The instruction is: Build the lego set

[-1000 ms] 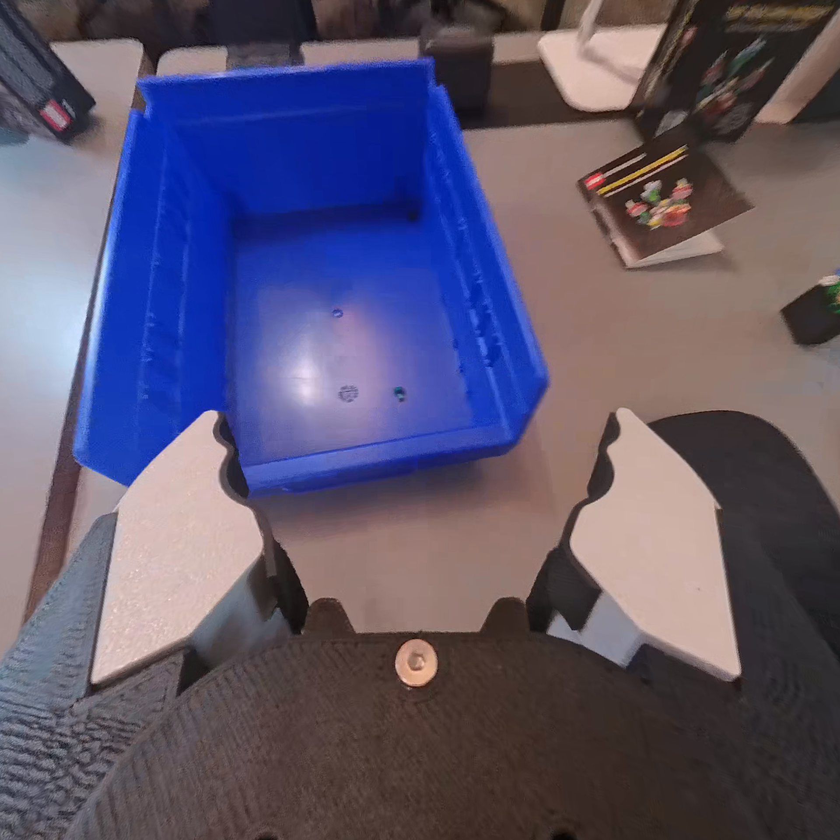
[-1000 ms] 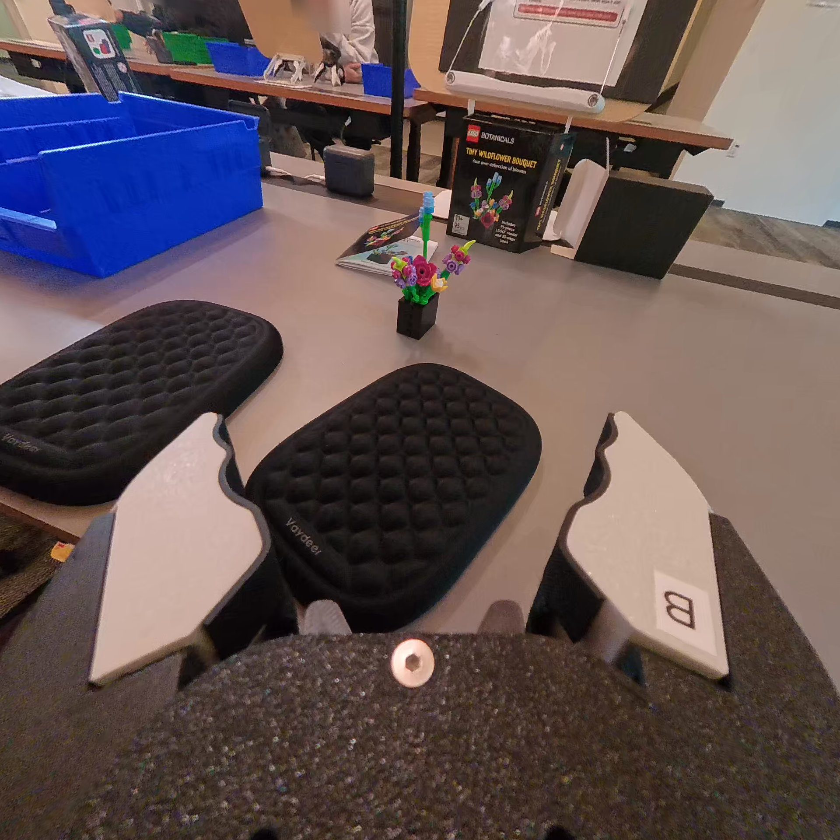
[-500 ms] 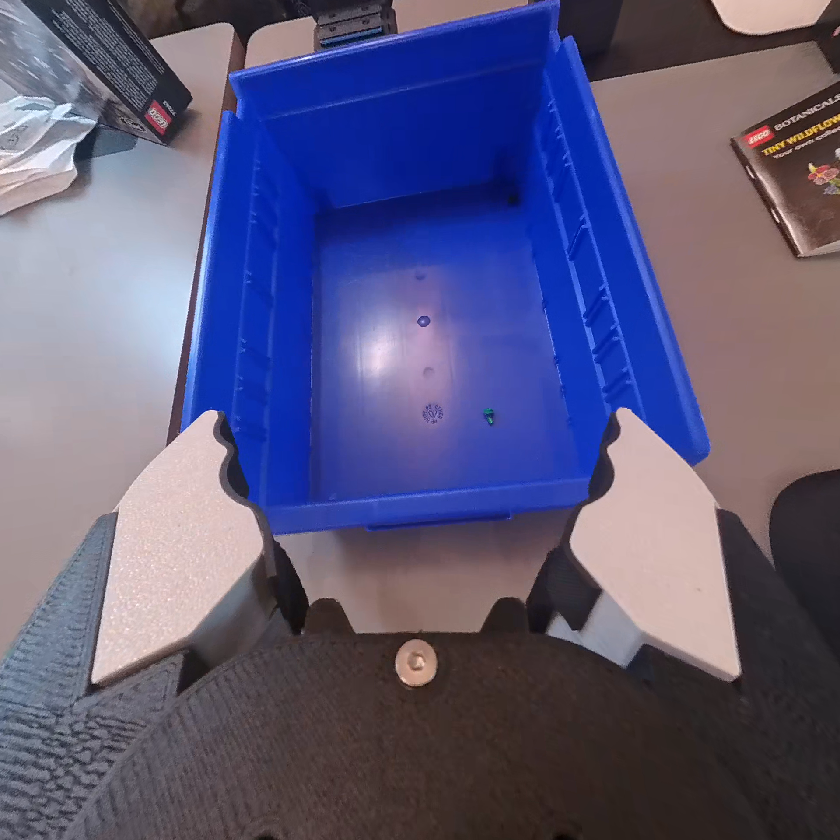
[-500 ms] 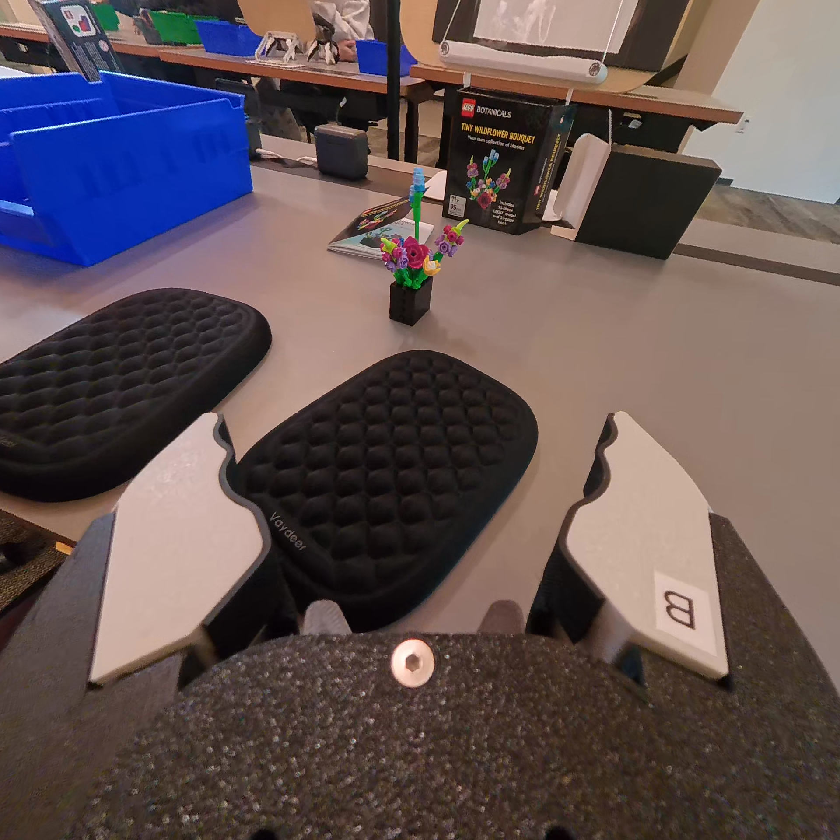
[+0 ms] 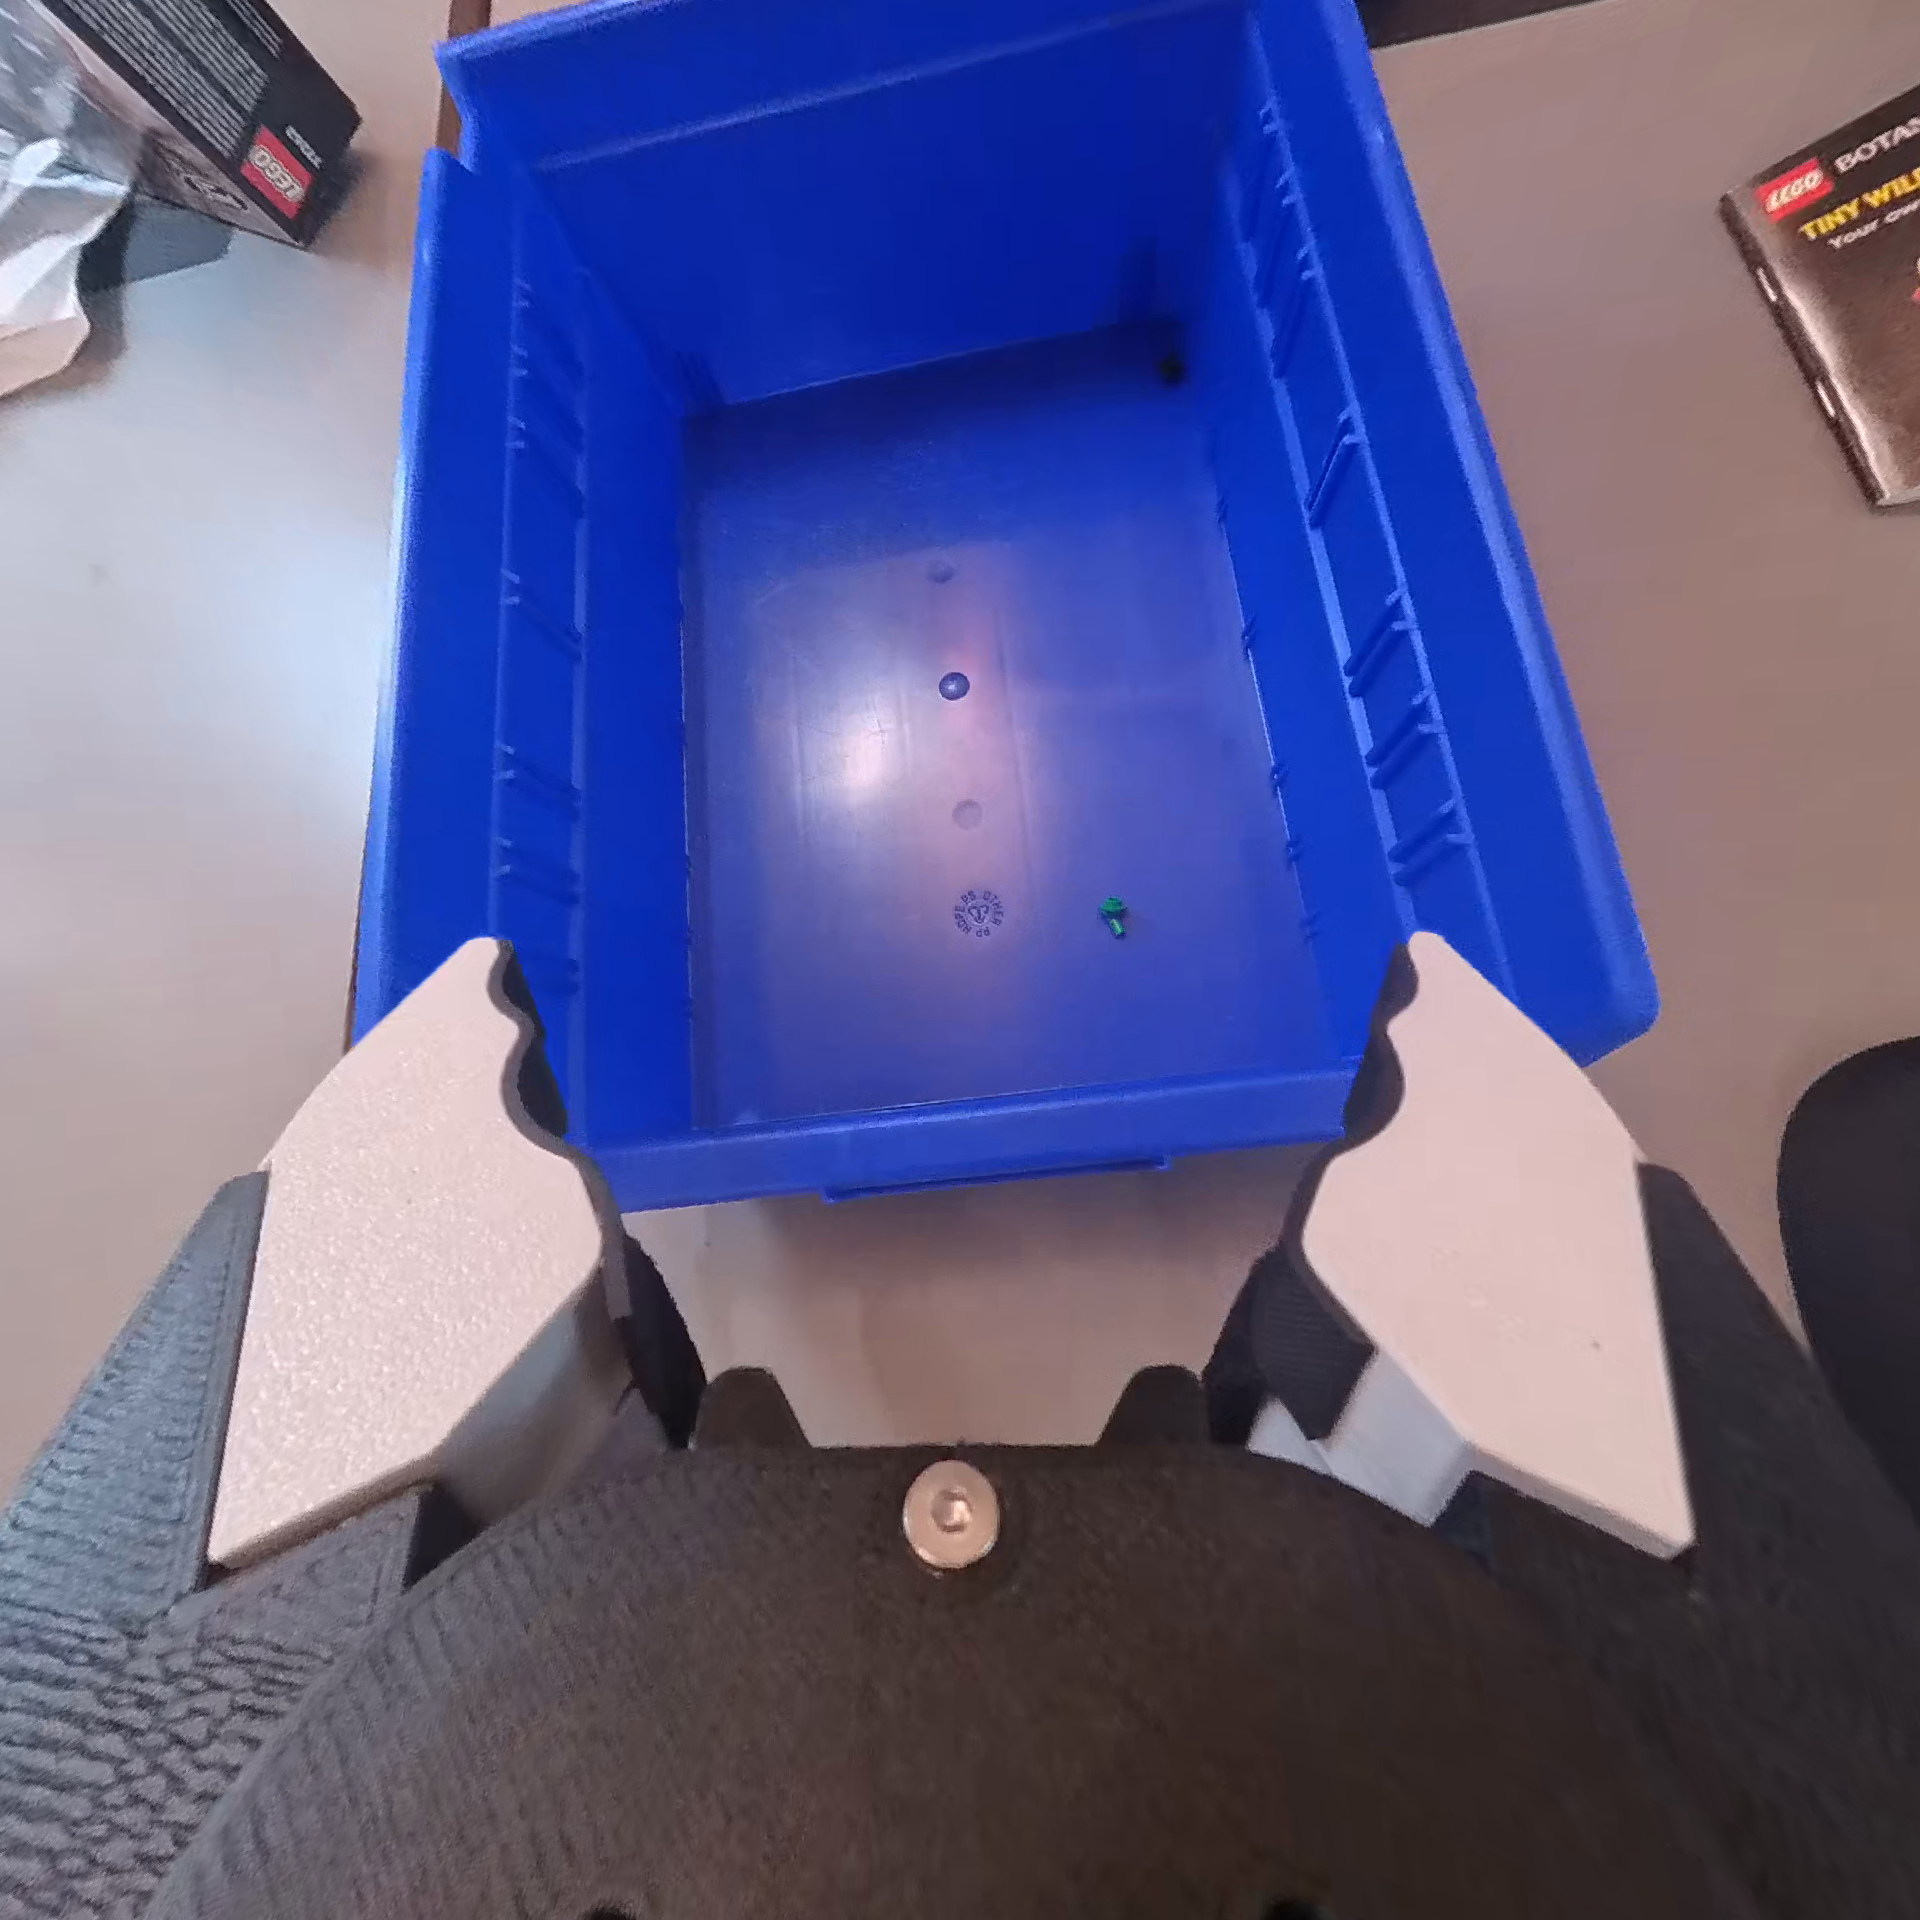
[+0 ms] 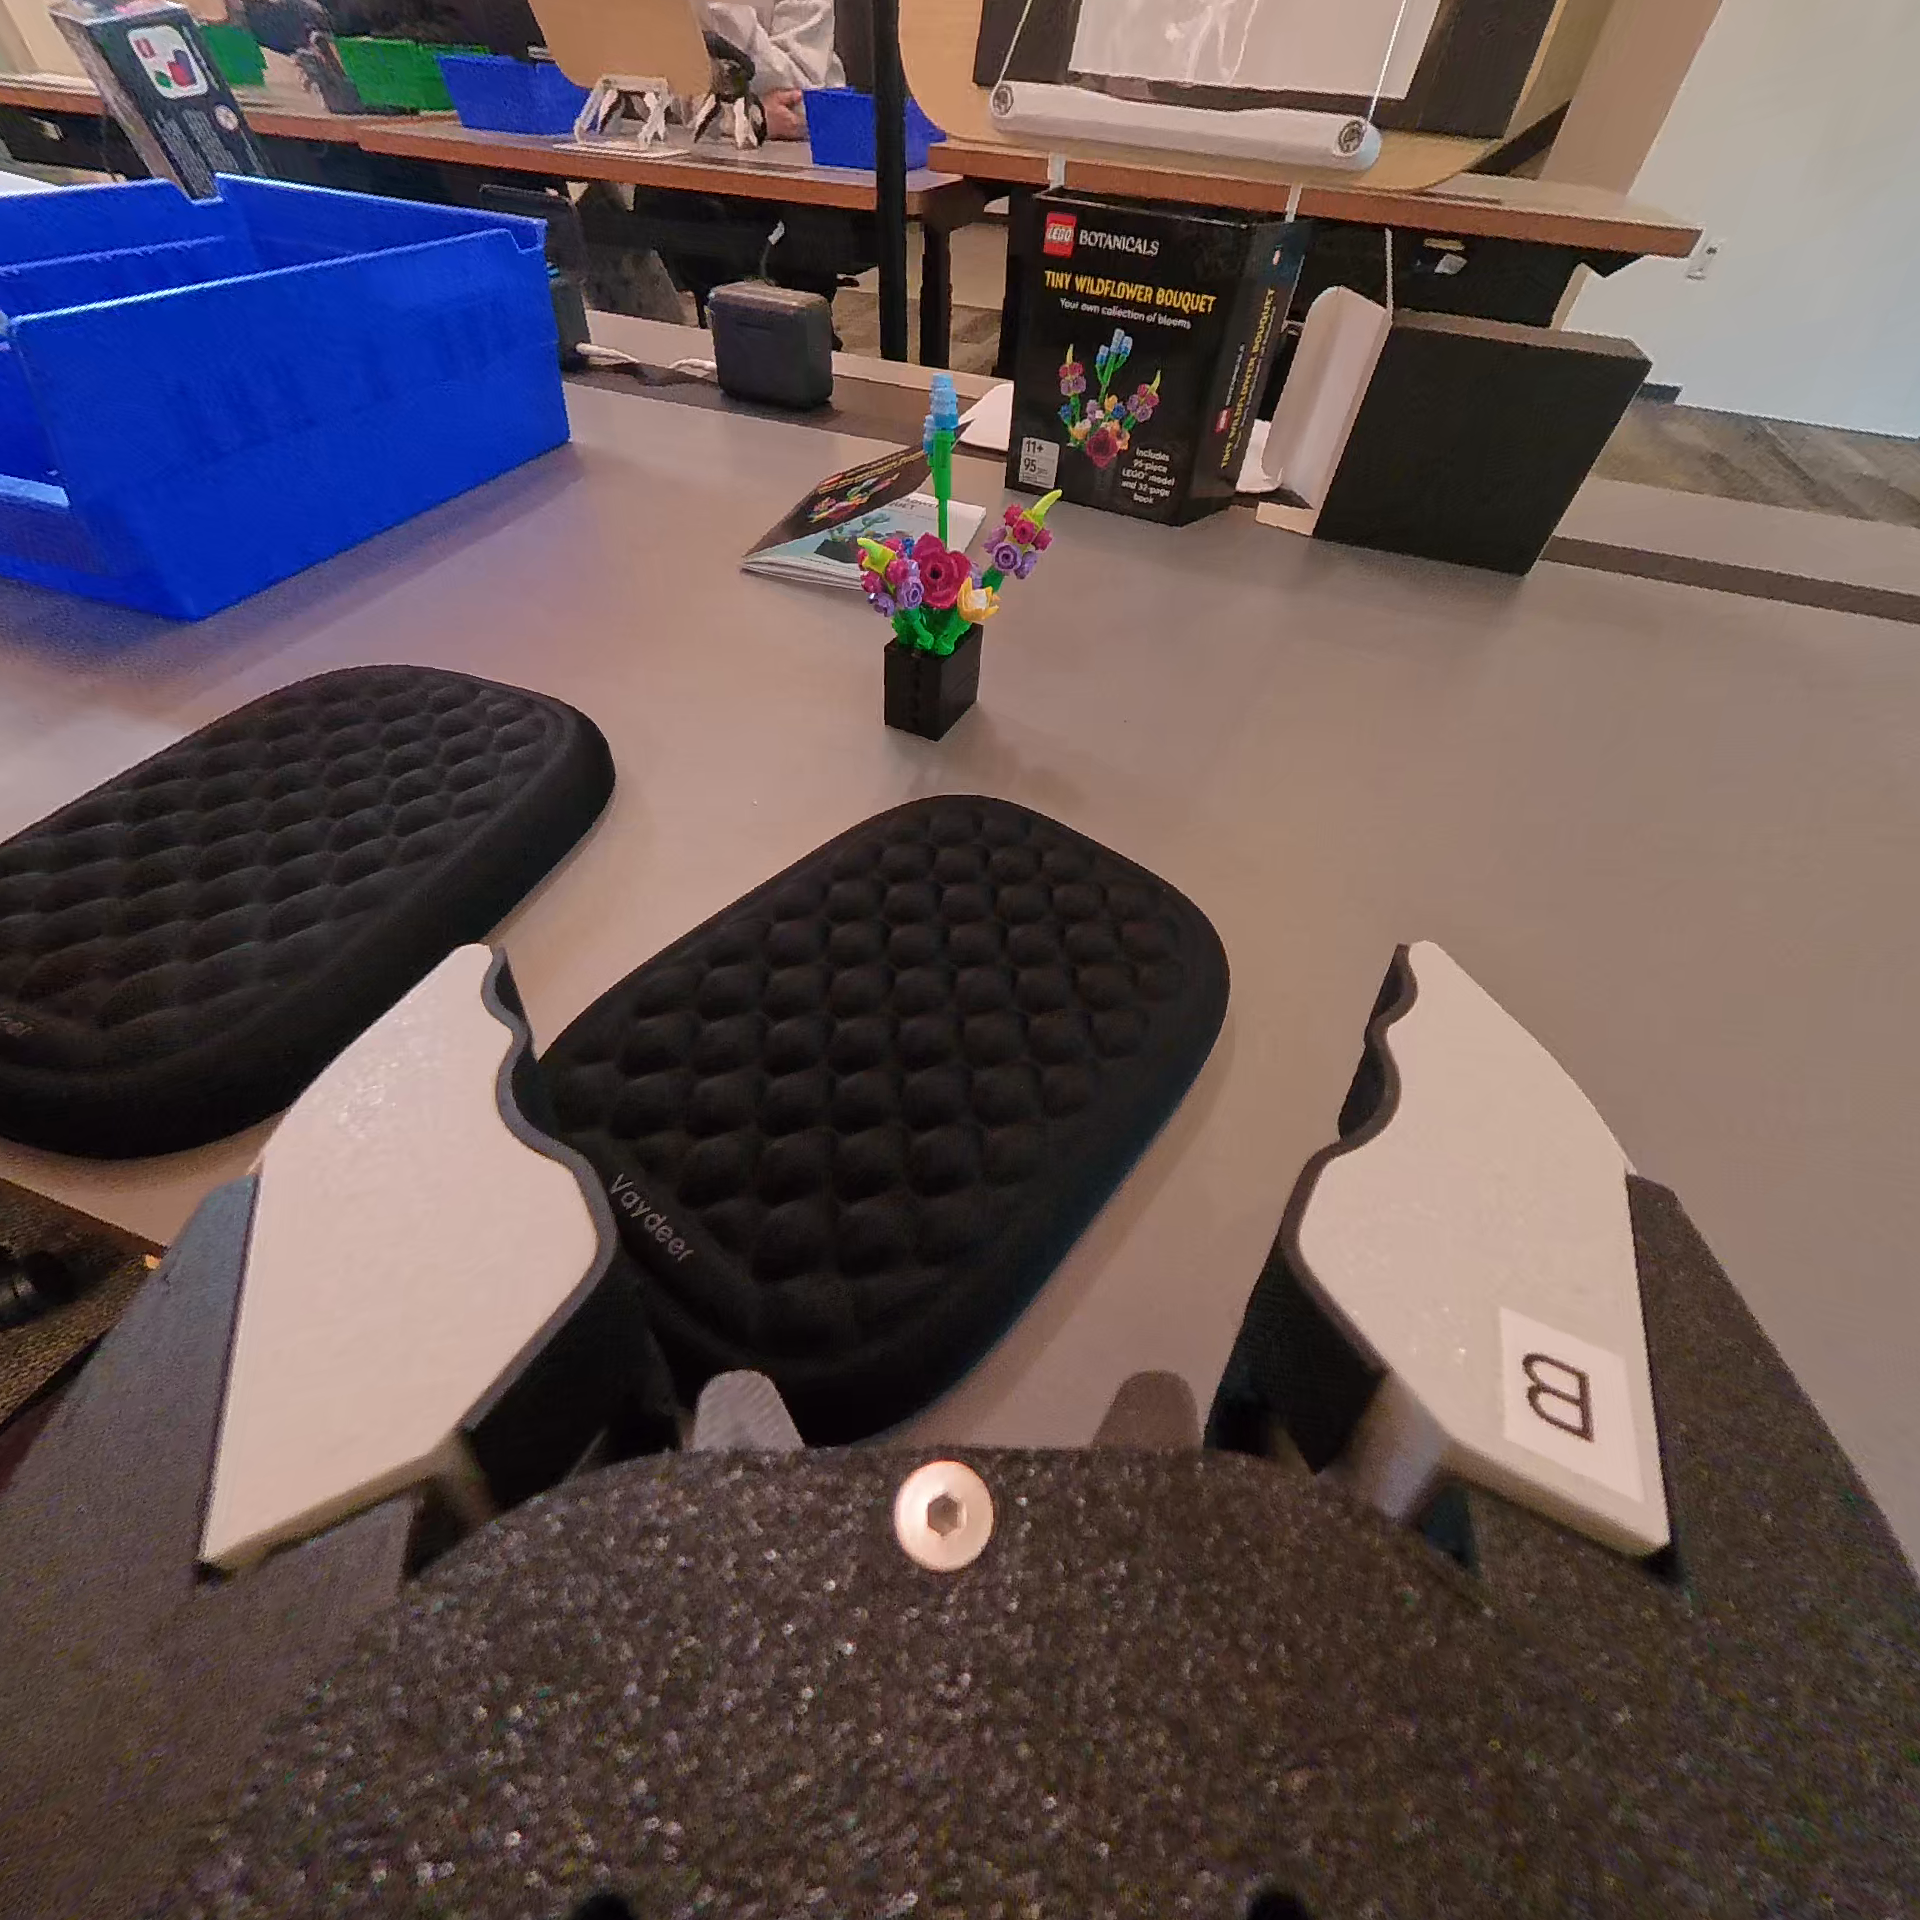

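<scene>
A blue bin [image 5: 540, 665] lies below my left gripper [image 5: 951, 961], which is open and empty above the bin's near edge. One small green piece [image 5: 1113, 916] lies on the bin floor, right of centre. In the right wrist view a built flower bouquet in a black pot [image 6: 940, 613] stands on the grey table [image 6: 1455, 790], beyond a black pad [image 6: 894, 1070]. My right gripper [image 6: 951, 961] is open and empty, low over that pad. The blue bin also shows in the right wrist view [image 6: 281, 416] at far left.
A second black pad [image 6: 270, 883] lies left of the first. An instruction booklet [image 6: 862, 509] and the set's black box [image 6: 1138, 353] stand behind the bouquet. A dark box [image 6: 1475, 436] stands at right. Another box [image 5: 208, 114] lies left of the bin. The small green piece [image 5: 1113, 916] is closer to my left gripper, around 11 cm from its tips; the right tips are 40 cm off.
My left gripper has moved over the blue bin, which now fills its view from above. My right gripper has drifted slightly closer to the pad and bouquet. Both stay open.
</scene>
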